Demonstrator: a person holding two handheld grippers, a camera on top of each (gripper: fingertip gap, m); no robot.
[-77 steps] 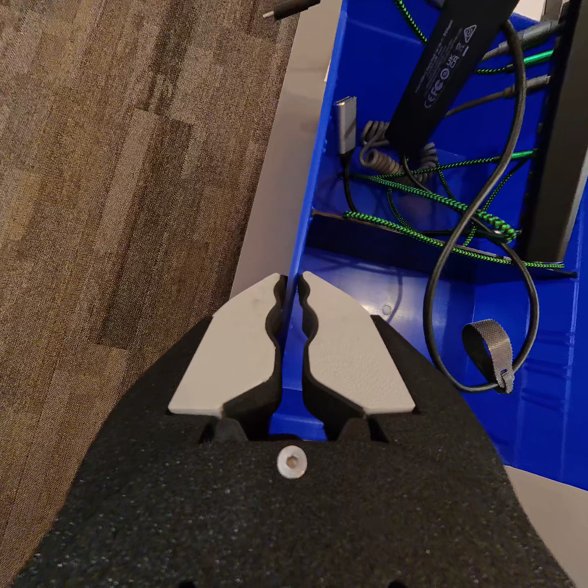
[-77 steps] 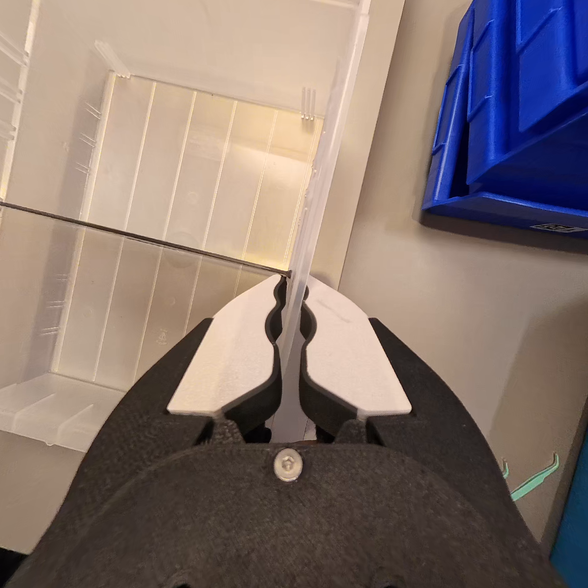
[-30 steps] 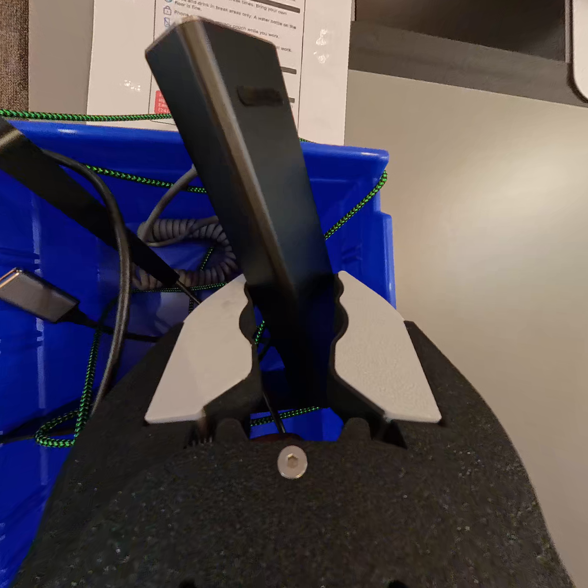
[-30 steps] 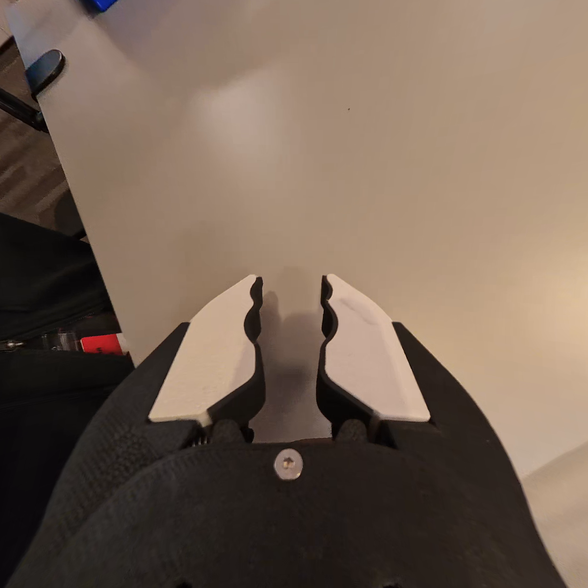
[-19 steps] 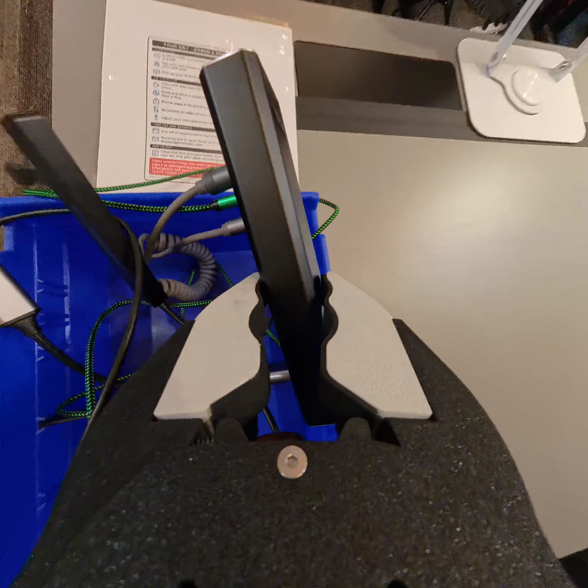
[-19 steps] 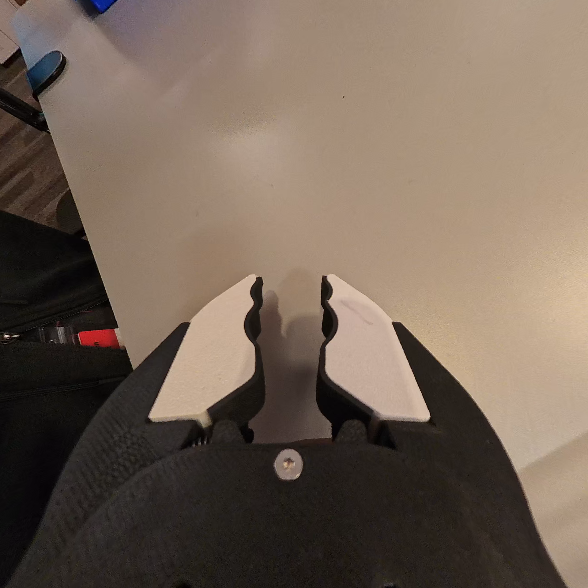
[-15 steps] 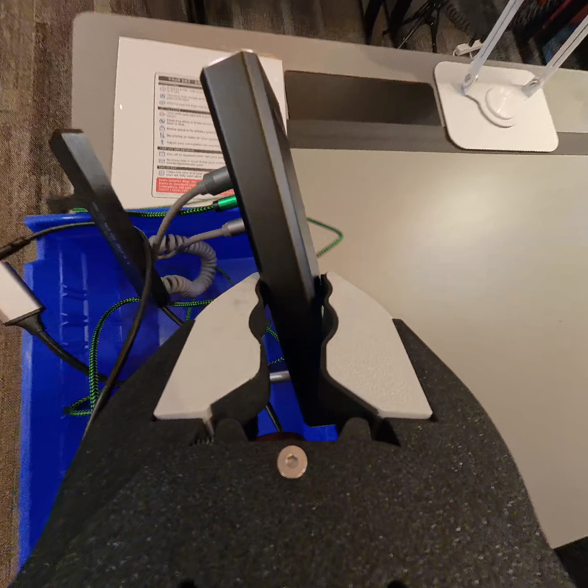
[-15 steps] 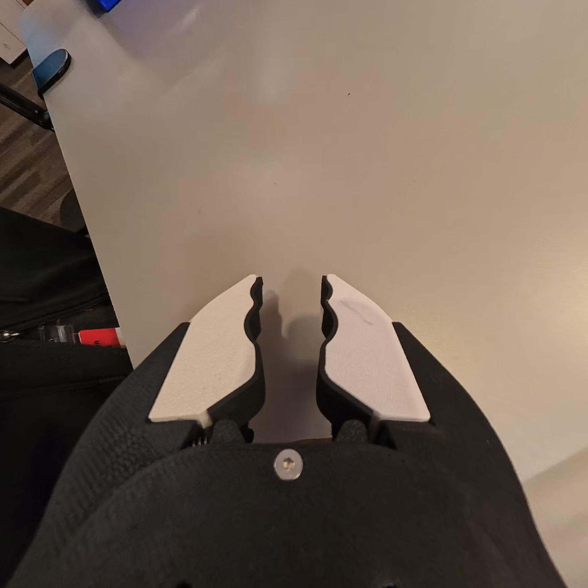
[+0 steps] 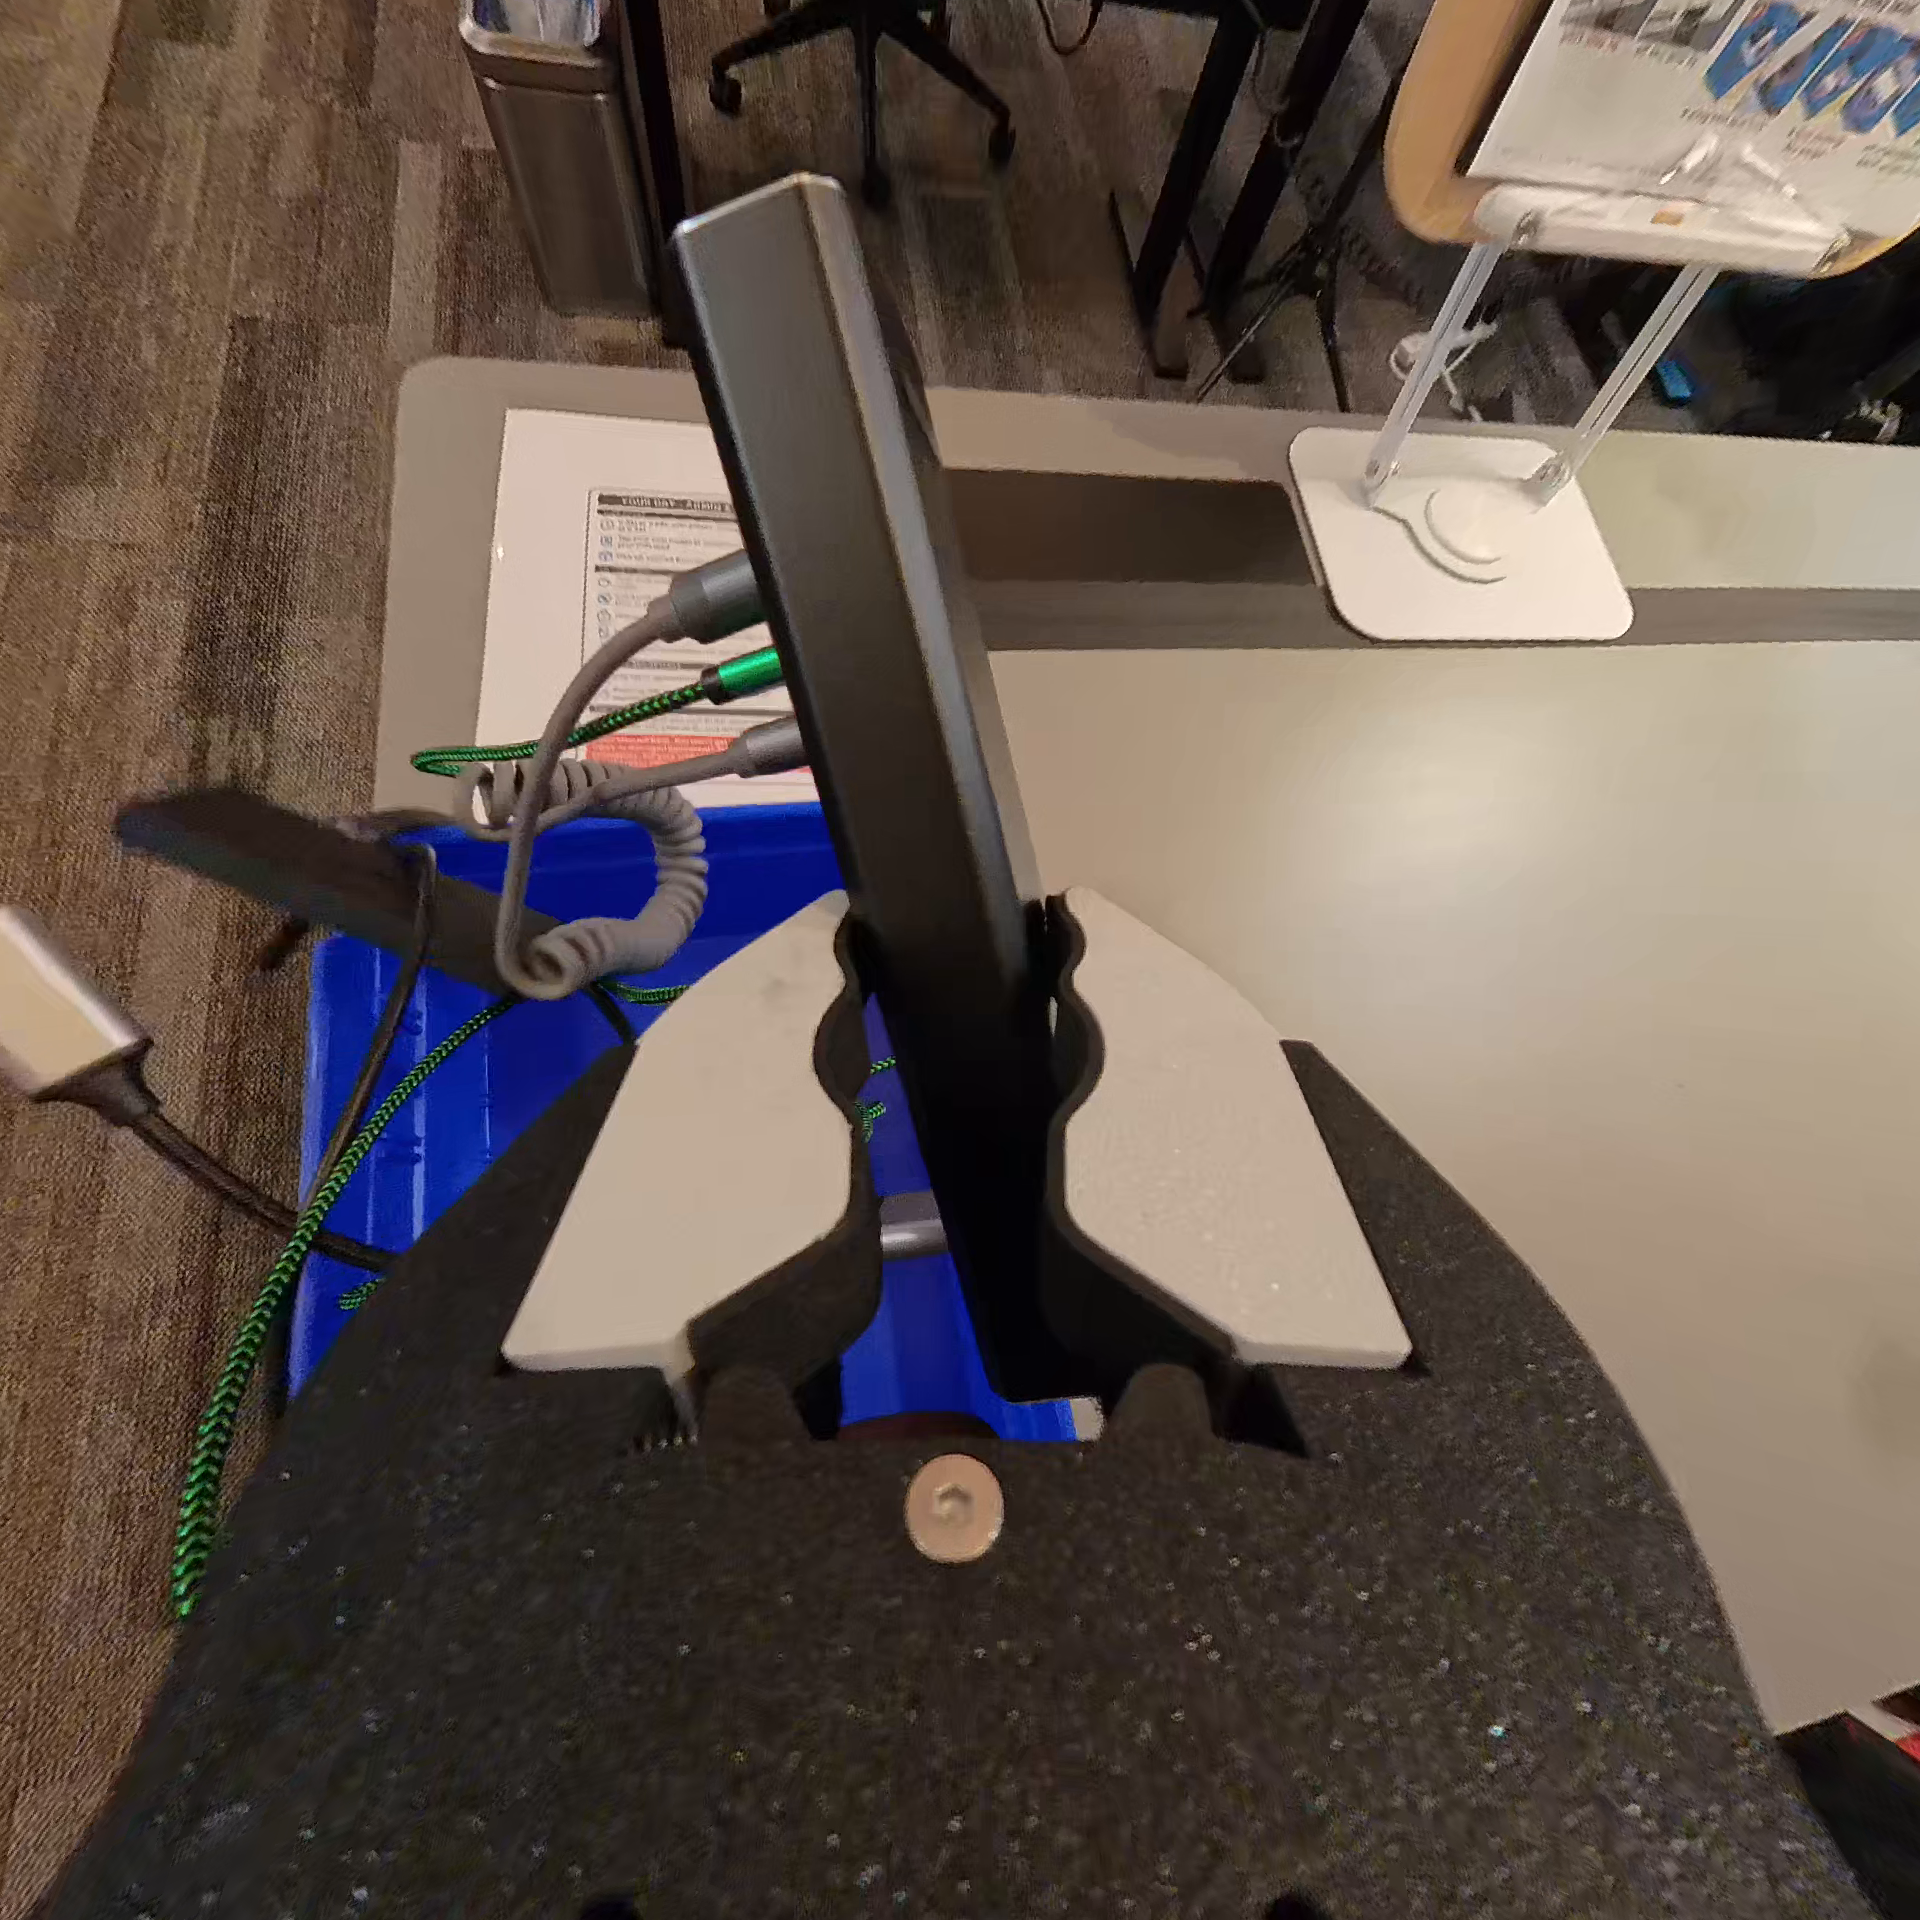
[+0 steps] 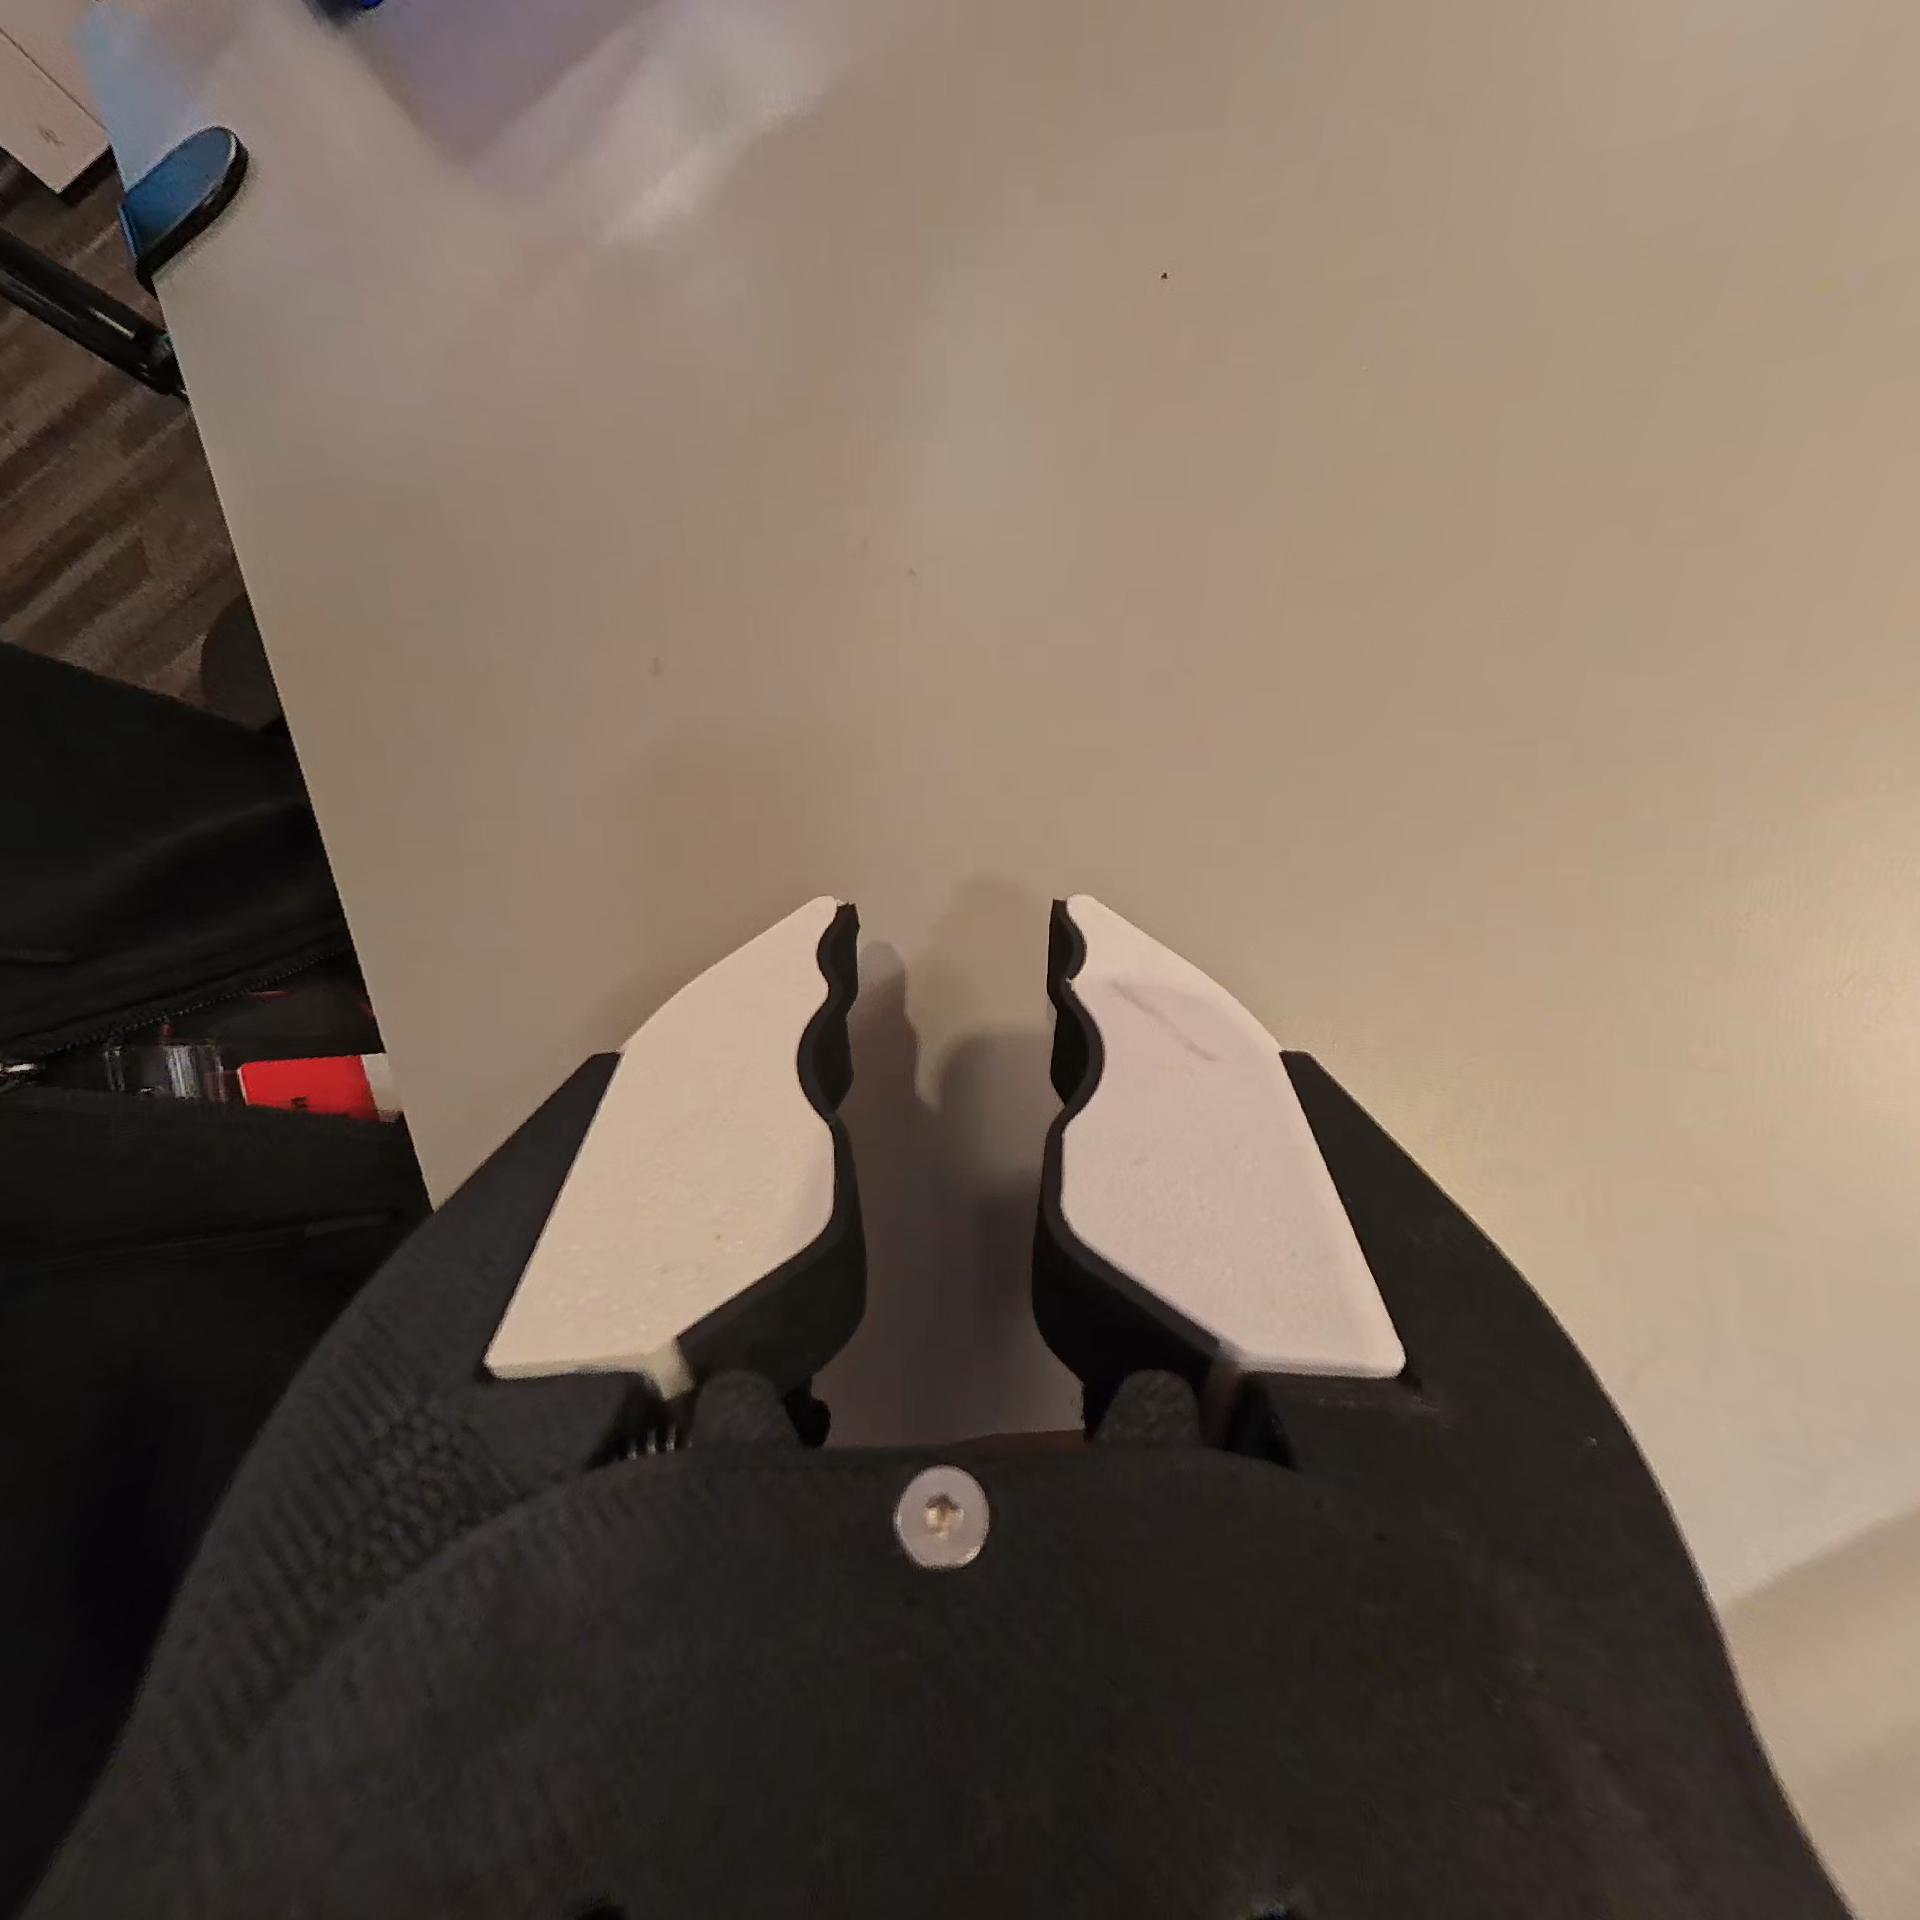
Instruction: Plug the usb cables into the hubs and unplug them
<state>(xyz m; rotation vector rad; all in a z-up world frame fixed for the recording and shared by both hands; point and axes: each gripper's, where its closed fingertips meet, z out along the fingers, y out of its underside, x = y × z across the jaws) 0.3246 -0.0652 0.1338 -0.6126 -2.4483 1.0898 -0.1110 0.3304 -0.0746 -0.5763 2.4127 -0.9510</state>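
My left gripper (image 9: 951,920) is shut on a long black USB hub (image 9: 847,582) and holds it upright, high above the blue bin (image 9: 468,1122). Three cables are plugged into the hub's left side: a grey plug (image 9: 717,597), a green braided one (image 9: 743,675) and a grey coiled one (image 9: 644,894). A second black hub (image 9: 301,873) hangs tangled in the cables at the left, with a silver plug (image 9: 57,1023) dangling beside it. My right gripper (image 10: 951,920) is open and empty, just above the bare beige table (image 10: 1247,623).
A printed sheet (image 9: 592,582) lies at the table's far left corner behind the bin. A white lamp base (image 9: 1455,540) stands at the back. Chair legs and a metal waste bin (image 9: 561,145) stand on the carpet beyond. A black bag (image 10: 135,883) sits left of the table. Left tips to right tips: about 65 centimetres.
My left gripper has risen well above the bin with the hub, pulling the plugged cables and the second hub up with it. The right gripper has barely moved.
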